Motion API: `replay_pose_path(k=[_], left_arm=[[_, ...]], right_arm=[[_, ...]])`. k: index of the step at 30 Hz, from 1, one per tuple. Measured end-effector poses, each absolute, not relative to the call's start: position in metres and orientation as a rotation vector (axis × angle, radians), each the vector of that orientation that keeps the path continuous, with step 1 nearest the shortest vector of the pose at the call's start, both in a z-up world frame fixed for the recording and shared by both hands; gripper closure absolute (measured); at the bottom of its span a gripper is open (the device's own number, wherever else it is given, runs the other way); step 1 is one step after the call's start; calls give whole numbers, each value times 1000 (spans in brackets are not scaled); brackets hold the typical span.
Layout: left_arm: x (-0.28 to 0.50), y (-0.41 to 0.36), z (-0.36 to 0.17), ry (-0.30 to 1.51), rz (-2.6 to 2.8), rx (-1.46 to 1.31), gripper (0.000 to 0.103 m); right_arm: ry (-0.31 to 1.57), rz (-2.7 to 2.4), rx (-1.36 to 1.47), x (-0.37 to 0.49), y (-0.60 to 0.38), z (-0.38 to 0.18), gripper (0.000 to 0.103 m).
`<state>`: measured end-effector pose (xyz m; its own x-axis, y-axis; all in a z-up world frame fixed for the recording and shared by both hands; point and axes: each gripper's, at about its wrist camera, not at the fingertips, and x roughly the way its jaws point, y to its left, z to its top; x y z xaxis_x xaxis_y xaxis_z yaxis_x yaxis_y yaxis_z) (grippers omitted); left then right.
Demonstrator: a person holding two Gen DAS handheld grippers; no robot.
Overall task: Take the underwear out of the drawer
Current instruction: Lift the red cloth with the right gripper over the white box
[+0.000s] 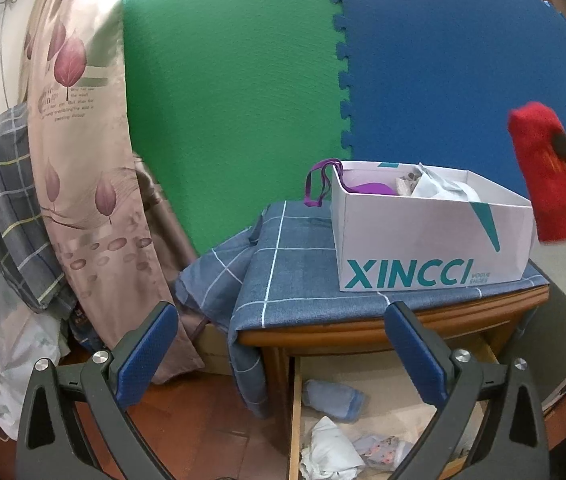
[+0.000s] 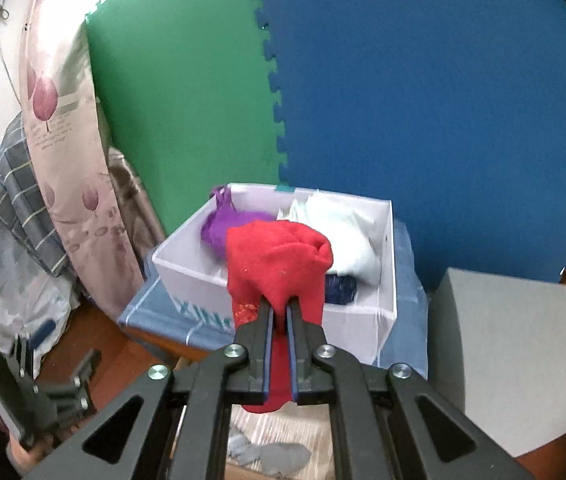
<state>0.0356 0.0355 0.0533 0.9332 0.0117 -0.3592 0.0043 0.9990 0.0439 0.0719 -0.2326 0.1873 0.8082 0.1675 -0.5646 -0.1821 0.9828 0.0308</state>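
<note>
Right gripper [image 2: 279,312] pinches the red underwear [image 2: 279,260] up above the box [image 2: 363,320], clear of the drawer [image 1: 387,412], while the left gripper [image 1: 283,344] waits wide and empty.

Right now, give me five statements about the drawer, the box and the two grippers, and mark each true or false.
1. The right gripper is shut on a red garment. True.
2. The left gripper holds a blue garment. False: its jaws stand open with nothing between them.
3. The drawer is closed. False: it is pulled out, with light garments inside.
4. The white box sits on a blue checked cloth. True.
5. The white box is empty. False: a purple garment and pale ones lie in it.
</note>
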Motion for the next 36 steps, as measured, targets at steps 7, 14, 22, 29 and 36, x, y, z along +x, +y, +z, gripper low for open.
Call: replay_pose_path(k=[7, 14, 22, 29, 36], left_arm=[[35, 35, 52, 372, 6, 35, 0], [35, 35, 53, 377, 3, 41, 0], [37, 30, 52, 380, -2, 63, 0], [39, 28, 51, 392, -10, 64, 0], [39, 26, 50, 393, -31, 63, 0]], right_arm=[[564, 167, -21, 95, -226, 220, 97], [546, 140, -37, 115, -223, 238, 97], [556, 102, -51, 149, -217, 238, 97], [589, 78, -39, 181, -213, 220, 97], [634, 66, -43, 215, -204, 191, 97]])
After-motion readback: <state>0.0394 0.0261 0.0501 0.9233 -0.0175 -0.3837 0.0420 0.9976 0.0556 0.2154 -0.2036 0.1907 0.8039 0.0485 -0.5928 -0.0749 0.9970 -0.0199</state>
